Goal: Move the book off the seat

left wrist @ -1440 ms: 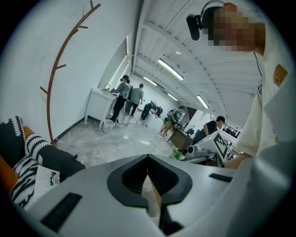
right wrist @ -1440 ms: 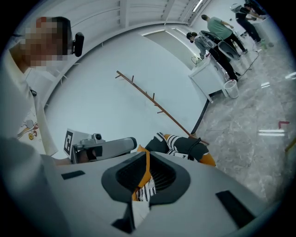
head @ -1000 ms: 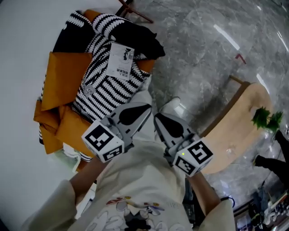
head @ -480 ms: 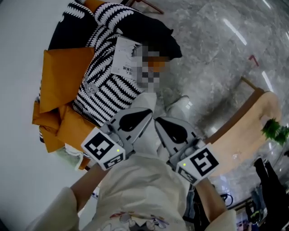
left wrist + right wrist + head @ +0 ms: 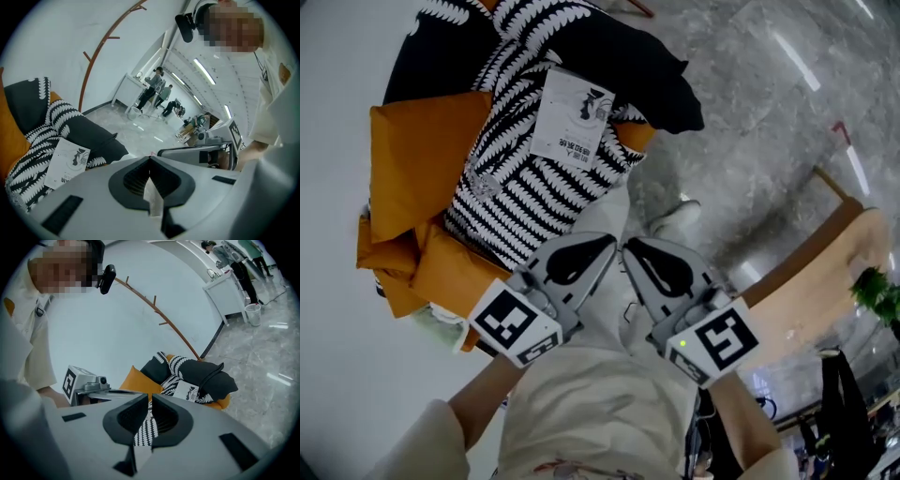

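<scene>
my left gripper [image 5: 607, 240] and right gripper [image 5: 627, 247] are both pressed together, empty. the book [image 5: 572, 117] lies atop the striped throw [image 5: 517, 192], well apart from them. it looks thin, light and floppy; i'd pinch one edge.

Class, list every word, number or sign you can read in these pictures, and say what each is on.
White book with a dark cover drawing, on the black-and-white striped fabric: lines of print, too small to read.
Cubes on the left gripper and right gripper: black-and-white square patterns, no words.
No text is legible.
</scene>
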Motion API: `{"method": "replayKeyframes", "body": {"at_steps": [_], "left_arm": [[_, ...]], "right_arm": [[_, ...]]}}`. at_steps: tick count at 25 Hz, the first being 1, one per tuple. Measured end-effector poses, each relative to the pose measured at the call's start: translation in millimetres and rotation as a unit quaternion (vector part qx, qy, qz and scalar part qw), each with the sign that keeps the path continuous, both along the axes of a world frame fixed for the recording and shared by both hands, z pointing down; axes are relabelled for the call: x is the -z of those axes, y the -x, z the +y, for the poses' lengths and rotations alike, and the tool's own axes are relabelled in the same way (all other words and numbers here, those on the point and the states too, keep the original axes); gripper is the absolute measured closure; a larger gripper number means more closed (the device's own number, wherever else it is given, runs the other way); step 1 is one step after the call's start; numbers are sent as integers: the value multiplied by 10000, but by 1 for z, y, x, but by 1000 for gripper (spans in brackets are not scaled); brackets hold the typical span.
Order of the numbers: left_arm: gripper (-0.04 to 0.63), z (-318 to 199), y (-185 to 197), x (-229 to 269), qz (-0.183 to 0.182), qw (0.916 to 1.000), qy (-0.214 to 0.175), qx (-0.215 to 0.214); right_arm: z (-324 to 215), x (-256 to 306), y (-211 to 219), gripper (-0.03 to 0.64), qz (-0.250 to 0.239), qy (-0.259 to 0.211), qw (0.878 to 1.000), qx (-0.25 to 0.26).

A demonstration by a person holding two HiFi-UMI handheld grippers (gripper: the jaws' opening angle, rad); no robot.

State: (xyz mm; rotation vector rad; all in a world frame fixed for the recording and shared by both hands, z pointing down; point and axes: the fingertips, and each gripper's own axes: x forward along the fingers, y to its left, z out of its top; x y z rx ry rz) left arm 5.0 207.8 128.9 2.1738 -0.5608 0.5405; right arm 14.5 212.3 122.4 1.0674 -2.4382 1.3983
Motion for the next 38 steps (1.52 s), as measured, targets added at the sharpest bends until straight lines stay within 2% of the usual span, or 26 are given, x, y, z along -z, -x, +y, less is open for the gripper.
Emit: {"method": "replayKeyframes", "body": {"at_steps": [12,15,17,18,25,30,36,38], "left_arm": [[591,-22,27,-107,-180,9994,303,36],[591,-31,35,-111,-227,9991,305,181],[591,-37,42,-110,-279,9989,256,262],[591,-38,46,-110,-303,9988,235,289],[591,-52,61,-117,-346,9976,432,422],[591,-52,75,-139,-337,9955,507,730],[591,-47,90,-157,-456,9942,627,741],[591,-48,94,-158,-502,9923,716,871]], "right_arm": [[-37,-115,4,581,246,550,9978,-264],[-48,-126,10,549,241,670,9973,-200],[-55,-131,18,466,146,773,9966,-243],[-58,-134,21,457,111,796,9963,-310],[-84,-166,40,434,194,1106,9923,-524],[-99,-199,46,414,311,1129,9919,-488],[-117,-232,52,401,263,1227,9896,-702],[-120,-242,52,387,294,1313,9886,-669]]}}
